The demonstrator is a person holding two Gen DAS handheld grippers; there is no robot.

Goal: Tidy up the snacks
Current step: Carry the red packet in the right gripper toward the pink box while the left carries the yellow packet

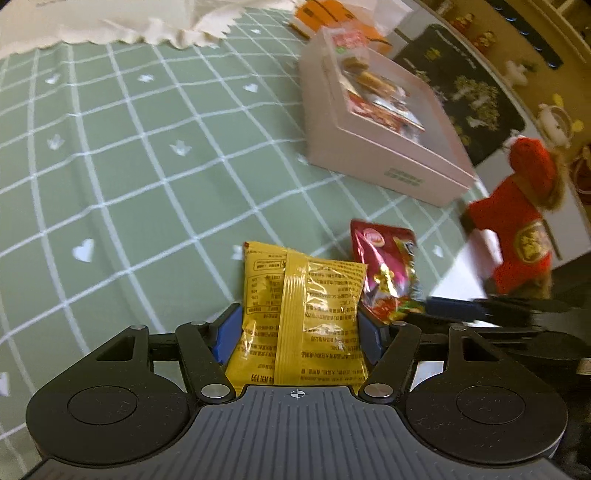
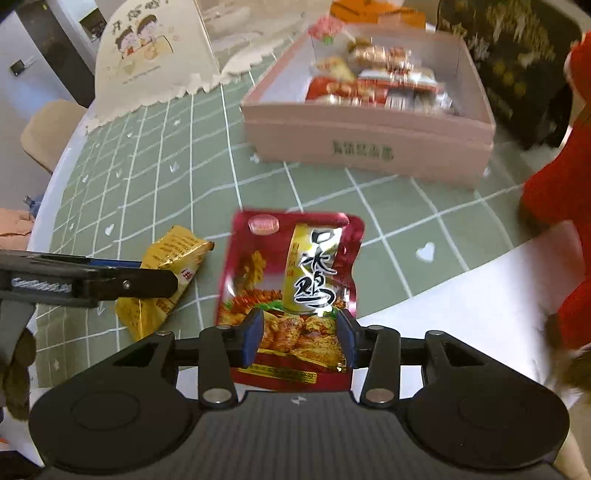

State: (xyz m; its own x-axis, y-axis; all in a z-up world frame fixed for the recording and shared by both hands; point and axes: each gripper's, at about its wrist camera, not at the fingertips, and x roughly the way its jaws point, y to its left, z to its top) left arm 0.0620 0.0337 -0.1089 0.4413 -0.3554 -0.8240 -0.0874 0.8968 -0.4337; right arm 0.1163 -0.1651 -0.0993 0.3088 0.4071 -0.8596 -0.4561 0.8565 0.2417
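Note:
My left gripper (image 1: 297, 321) is shut on a yellow snack packet (image 1: 299, 310), held above the green checked tablecloth. My right gripper (image 2: 300, 334) is shut on a red snack pouch (image 2: 291, 280) with large white characters. The red pouch (image 1: 384, 269) also shows in the left wrist view, just right of the yellow packet. The yellow packet (image 2: 166, 273) and the left gripper's finger (image 2: 110, 282) show at the left of the right wrist view. A pink open box (image 2: 369, 136) holding several snack packets stands beyond both grippers; it also shows in the left wrist view (image 1: 373, 155).
A red plush toy (image 1: 517, 229) stands at the table's right edge, also in the right wrist view (image 2: 561, 192). A white folded card with cartoon figures (image 2: 147, 55) stands at the back left. An orange packet (image 1: 325, 14) lies behind the box. The table edge (image 2: 461, 295) runs at the right.

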